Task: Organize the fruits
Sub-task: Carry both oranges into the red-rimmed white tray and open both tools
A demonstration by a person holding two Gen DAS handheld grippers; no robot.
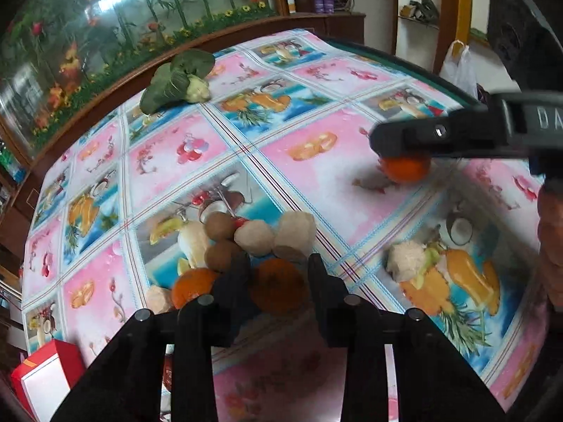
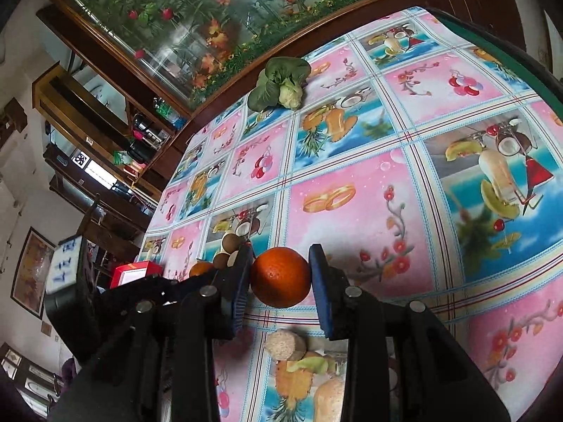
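Observation:
On the fruit-print tablecloth (image 1: 316, 183) lies a pile of fruit: two brown round fruits (image 1: 220, 225), pale peeled pieces (image 1: 255, 237) and an orange (image 1: 191, 288). At the pile's near side my left gripper (image 1: 279, 267) is shut on a second orange (image 1: 278, 285), its fingers touching both sides. In the right wrist view my right gripper (image 2: 281, 274) holds a third orange (image 2: 281, 276) between its blue pads (image 2: 322, 281), just above the cloth. The left wrist view shows that orange (image 1: 404, 170) under the right gripper (image 1: 404, 140), to the right of the pile.
A green leafy cabbage (image 1: 179, 81) lies at the table's far edge by a glass-fronted cabinet. A beige cut piece (image 2: 285, 344) sits just below the right gripper. A red box (image 1: 45, 369) stands off the table's left. A hand (image 1: 552, 239) shows at the right edge.

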